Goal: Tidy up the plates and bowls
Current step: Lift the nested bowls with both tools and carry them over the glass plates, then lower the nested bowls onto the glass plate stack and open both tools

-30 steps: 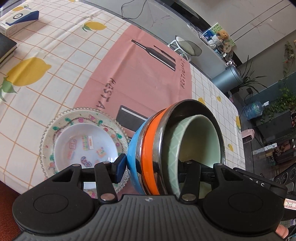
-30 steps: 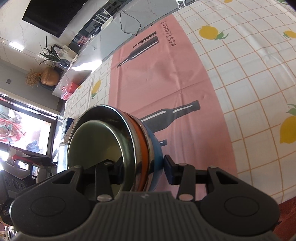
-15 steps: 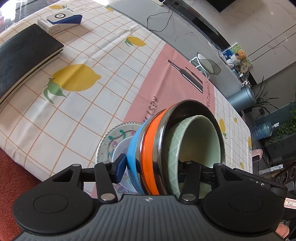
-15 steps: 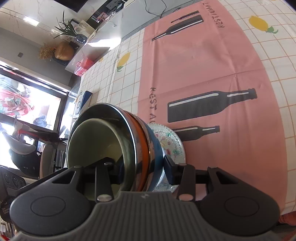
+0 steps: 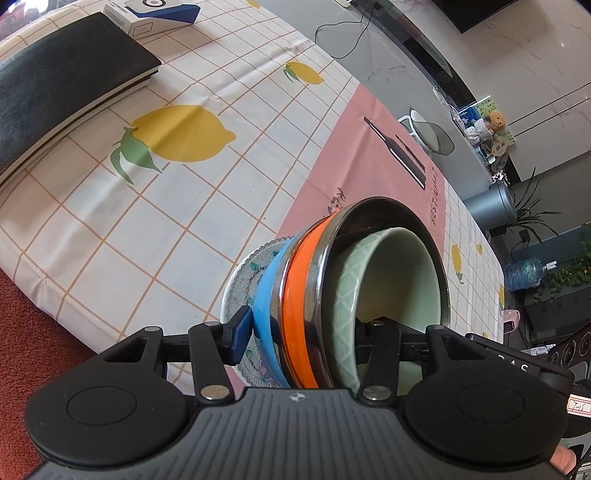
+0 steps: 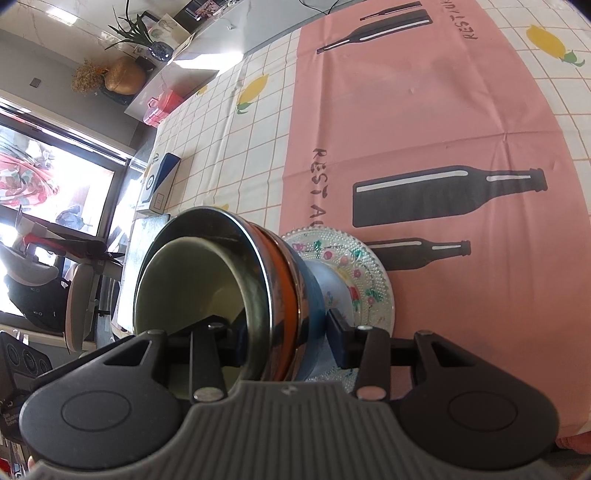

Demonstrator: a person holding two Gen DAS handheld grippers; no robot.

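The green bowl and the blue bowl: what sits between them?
An orange bowl with a steel rim sits nested between the green bowl and the blue bowl, clearest in the left wrist view.

Both tongs tilt steeply downward; the left tongs (image 5: 301, 334) and right tongs (image 6: 280, 325) each clamp the bowl stack (image 5: 354, 295) across its rim.

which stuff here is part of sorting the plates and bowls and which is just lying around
Part of the job:
- nested bowl stack, blue, orange and steel, pale green inside
- beaded floral glass plate

Lying about:
- black notebook
- white and blue box
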